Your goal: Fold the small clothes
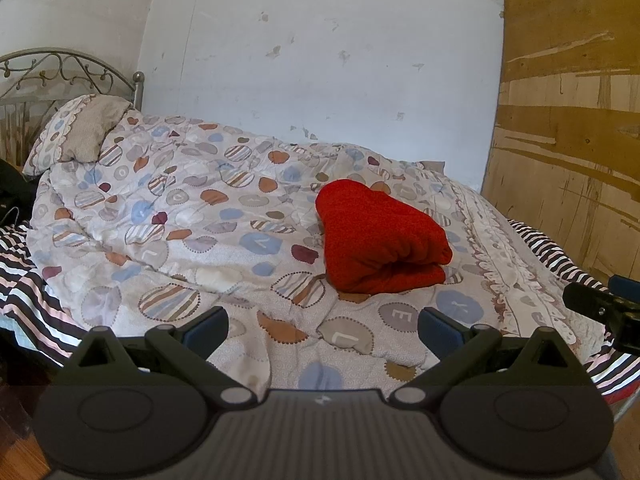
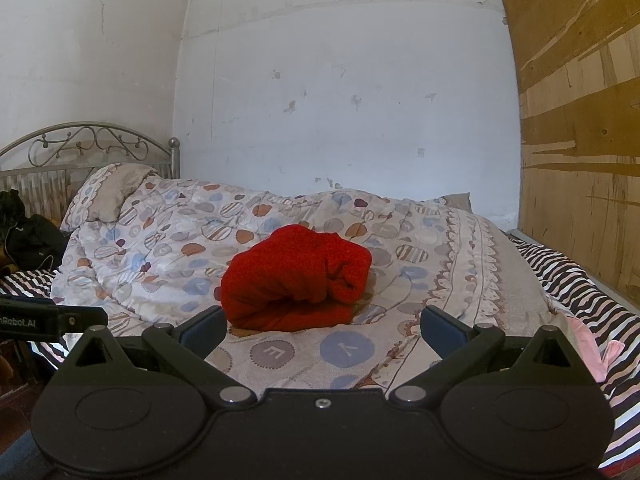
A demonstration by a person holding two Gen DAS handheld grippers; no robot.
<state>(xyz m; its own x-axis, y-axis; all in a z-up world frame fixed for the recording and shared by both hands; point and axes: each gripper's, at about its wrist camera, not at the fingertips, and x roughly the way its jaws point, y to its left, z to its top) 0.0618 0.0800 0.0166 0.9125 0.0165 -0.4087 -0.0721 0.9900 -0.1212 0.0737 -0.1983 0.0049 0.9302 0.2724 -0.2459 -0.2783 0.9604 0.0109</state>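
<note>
A red garment [image 1: 380, 240] lies folded into a thick bundle on the patterned quilt [image 1: 180, 220]; it also shows in the right wrist view [image 2: 296, 276]. My left gripper [image 1: 322, 326] is open and empty, held back from the bundle near the bed's front edge. My right gripper [image 2: 324, 326] is open and empty, just in front of the bundle. The right gripper's tip shows at the right edge of the left wrist view [image 1: 604, 308], and the left gripper's side shows at the left edge of the right wrist view [image 2: 52, 320].
A pillow [image 1: 80, 128] and metal headboard [image 1: 60, 68] are at the far left. A wooden board [image 1: 572, 120] stands to the right. A striped sheet [image 2: 568, 280] edges the bed, with pink cloth [image 2: 588, 344] on it. Dark items [image 2: 28, 232] lie at the left.
</note>
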